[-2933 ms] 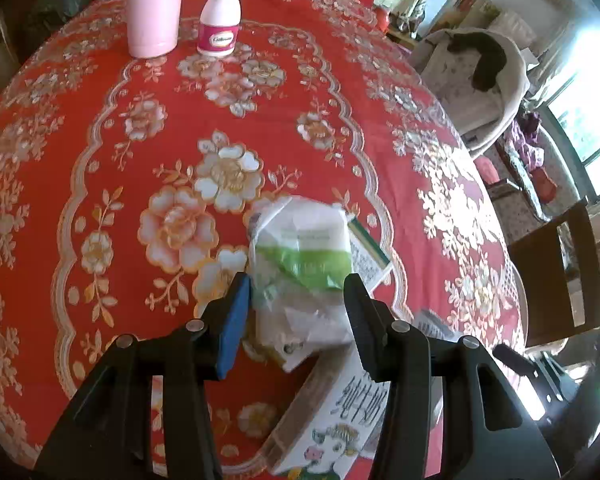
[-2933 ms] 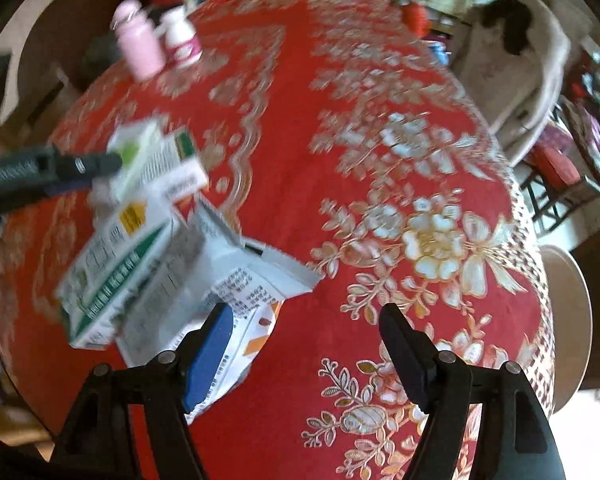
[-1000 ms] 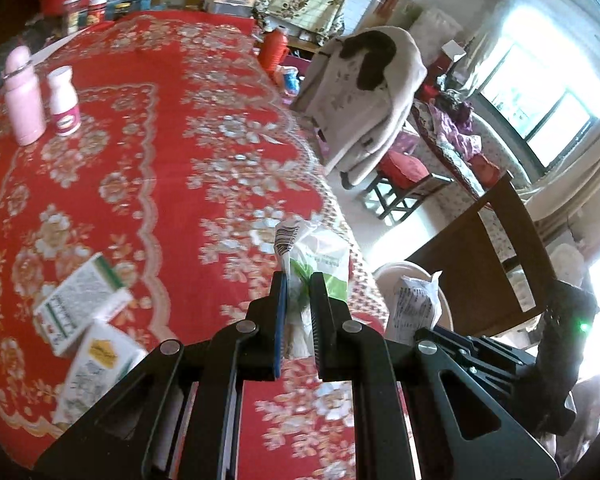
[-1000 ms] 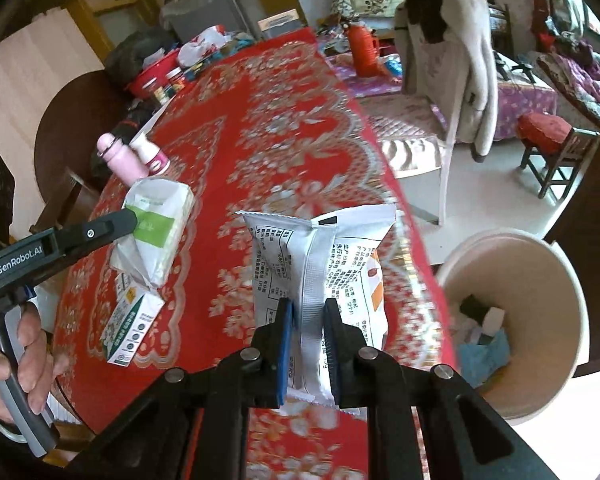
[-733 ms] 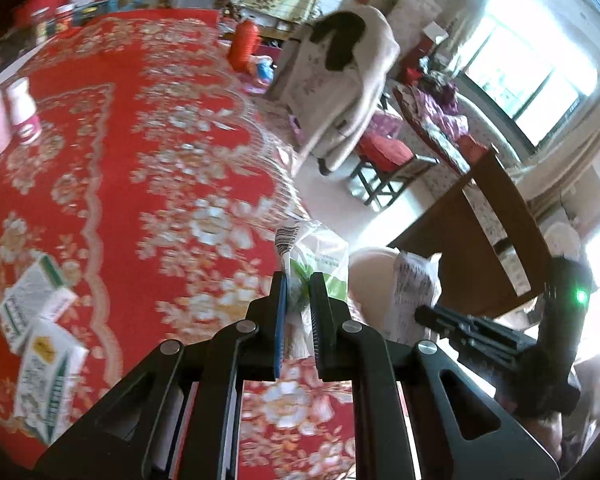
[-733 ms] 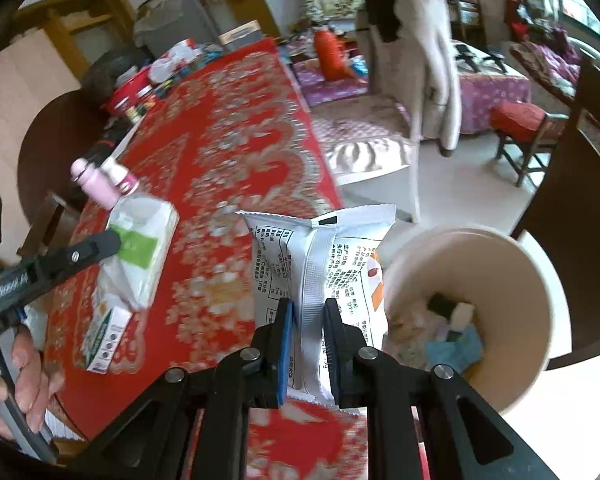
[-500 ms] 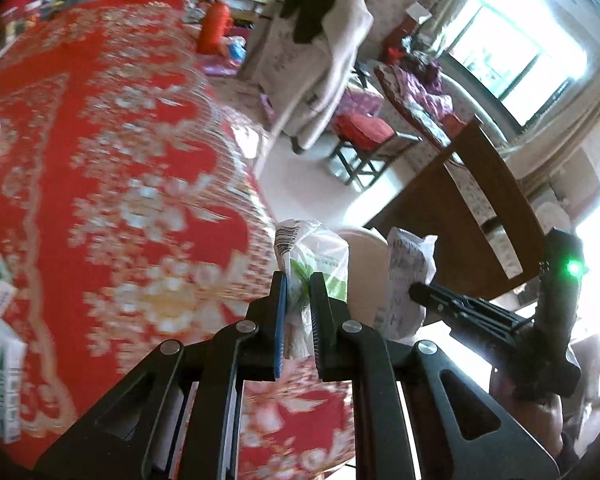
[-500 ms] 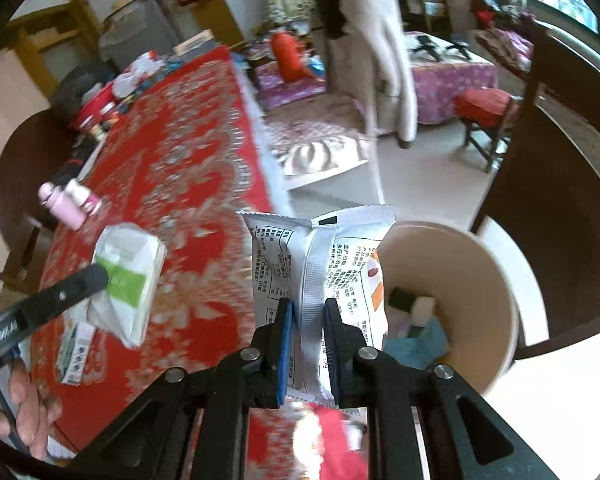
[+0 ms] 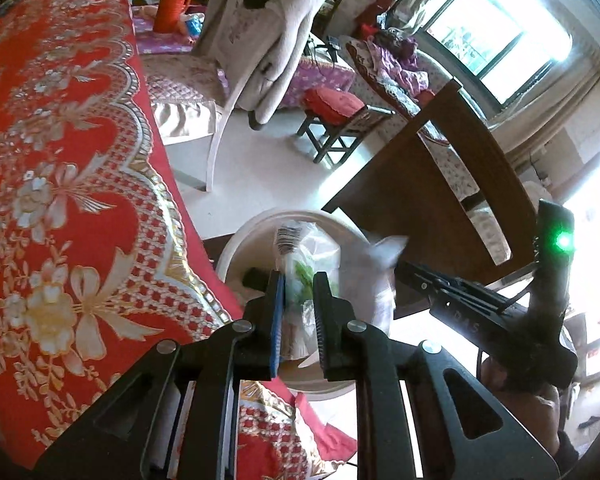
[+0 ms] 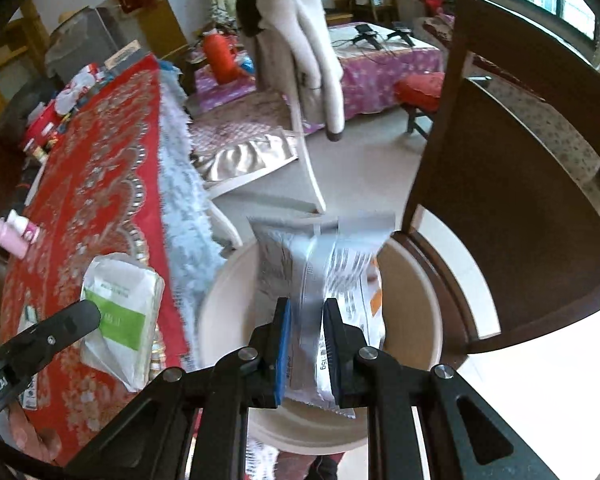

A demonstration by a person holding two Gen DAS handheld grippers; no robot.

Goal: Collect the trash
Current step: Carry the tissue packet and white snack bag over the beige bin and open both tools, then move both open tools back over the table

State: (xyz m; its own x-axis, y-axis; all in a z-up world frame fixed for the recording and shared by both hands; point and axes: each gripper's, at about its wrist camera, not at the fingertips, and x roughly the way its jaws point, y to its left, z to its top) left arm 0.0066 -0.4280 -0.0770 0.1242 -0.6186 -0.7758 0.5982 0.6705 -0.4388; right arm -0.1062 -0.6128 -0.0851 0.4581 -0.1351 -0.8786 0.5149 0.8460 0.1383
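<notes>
Tight around the cream round plastic bin point(image 10: 420, 280): hanging edge of the red gold-flowered cloth point(image 9: 60, 200) over the surface hard by its left rim, dark wooden chair point(image 10: 520, 200) close on the right, its seat edge just beside the rim. Open pale floor point(image 10: 360, 160) beyond the bin, up to a white chair point(image 10: 312, 184) draped with a pale garment. Clear air straight above the bin mouth, shared by both tools. Some scraps already at the bottom of the bin, too small to name.

Left gripper point(image 9: 298, 300) pitched steeply down, just past the cloth's edge, over the near-left part of the bin mouth. Right gripper point(image 10: 306, 340) tipped down more steeply, centred over the bin, just beside the left one with tips near each other but apart.

Left jaws close together, having just eased apart a little, pinching the white-and-green soft packet point(image 9: 300, 248); packet upright between the pads, crimped top seam sharp, hanging above the bin's near-left rim. In the right wrist view, the same packet point(image 10: 120, 304) at the tip of the left tool, level with the cloth's fringe.

Right jaws parted by a narrow gap, having just been opening; silver printed foil packet point(image 10: 300, 264) between them but loose, blurred, no pad pressing on it, its body over the middle of the bin mouth.
</notes>
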